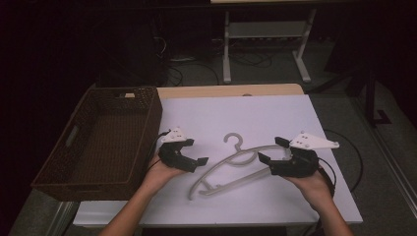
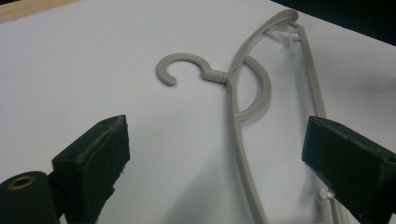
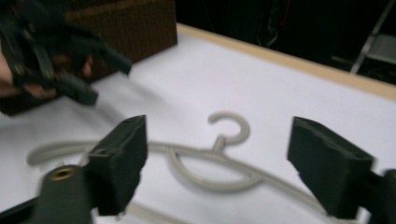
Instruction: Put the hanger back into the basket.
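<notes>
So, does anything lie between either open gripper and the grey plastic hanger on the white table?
Nothing visible does. The grey plastic hanger lies flat on bare white table, with the left gripper and right gripper open at its two ends.

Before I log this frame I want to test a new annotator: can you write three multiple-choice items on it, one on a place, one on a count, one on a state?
1. Where is the basket?
A. left of the white mat
B. right of it
C. on the hanger

2. How many hangers lie on the mat?
A. three
B. two
C. one

3. How do the jaws of the left claw and right claw stand?
A. both open
B. both shut
C. one shut

Key: 1 A, the high view shows it at the mat's left edge. 2 C, a single grey hanger. 3 A, each gripper view shows its pads wide apart.
</notes>
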### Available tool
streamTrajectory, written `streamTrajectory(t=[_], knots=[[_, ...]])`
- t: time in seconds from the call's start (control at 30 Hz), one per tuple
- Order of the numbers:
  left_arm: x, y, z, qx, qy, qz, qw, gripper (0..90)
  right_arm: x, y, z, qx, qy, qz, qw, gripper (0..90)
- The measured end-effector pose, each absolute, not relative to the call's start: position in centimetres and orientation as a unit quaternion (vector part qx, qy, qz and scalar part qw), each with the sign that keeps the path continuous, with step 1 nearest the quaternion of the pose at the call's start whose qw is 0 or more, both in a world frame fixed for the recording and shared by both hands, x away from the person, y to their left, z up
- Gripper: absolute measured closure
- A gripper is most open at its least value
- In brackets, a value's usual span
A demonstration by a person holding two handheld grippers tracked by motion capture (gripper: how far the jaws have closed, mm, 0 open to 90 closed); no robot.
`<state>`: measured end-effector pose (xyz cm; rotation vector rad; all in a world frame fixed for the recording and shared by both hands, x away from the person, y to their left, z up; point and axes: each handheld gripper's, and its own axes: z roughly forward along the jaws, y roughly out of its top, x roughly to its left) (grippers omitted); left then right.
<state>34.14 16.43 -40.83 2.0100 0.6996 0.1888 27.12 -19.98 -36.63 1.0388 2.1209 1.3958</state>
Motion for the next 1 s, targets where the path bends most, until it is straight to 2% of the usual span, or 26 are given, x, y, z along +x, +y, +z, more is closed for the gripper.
streamTrajectory(t=[0.07,0.1,0.17,0.23,0.27,0.3,0.33,0.4,0.5,1.0], knots=[[34.2,16.5,-40.8,0.824,0.290,0.079,0.480,2.9,27.0,-19.9,-37.0,0.372,0.761,0.495,0.195,28.6],[34.2,16.5,-40.9,0.823,0.296,0.082,0.478,1.4,26.9,-19.6,-37.7,0.376,0.770,0.482,0.185,37.6],[34.2,16.4,-40.9,0.824,0.295,0.080,0.478,0.0,26.9,-19.4,-38.2,0.375,0.776,0.474,0.180,45.0],[34.0,16.3,-40.9,0.824,0.291,0.089,0.478,0.0,26.8,-19.3,-38.6,0.375,0.782,0.465,0.177,56.7],[34.0,16.3,-40.9,0.824,0.291,0.089,0.478,0.0,26.8,-19.3,-38.6,0.375,0.782,0.465,0.177,56.7],[33.9,16.1,-40.9,0.825,0.286,0.089,0.479,0.0,26.9,-19.1,-39.2,0.383,0.789,0.450,0.169,67.7],[33.8,16.0,-40.9,0.825,0.285,0.087,0.480,0.0,27.0,-19.0,-39.4,0.384,0.792,0.442,0.171,73.0],[33.8,15.9,-40.9,0.826,0.283,0.083,0.480,0.0,27.1,-18.8,-40.0,0.390,0.801,0.426,0.159,80.9],[33.8,15.7,-40.9,0.827,0.280,0.081,0.481,0.1,27.2,-18.4,-40.6,0.390,0.809,0.413,0.152,88.1],[33.9,15.4,-41.2,0.827,0.281,0.075,0.481,0.0,27.8,-17.4,-42.6,0.380,0.837,0.372,0.129,89.3]])
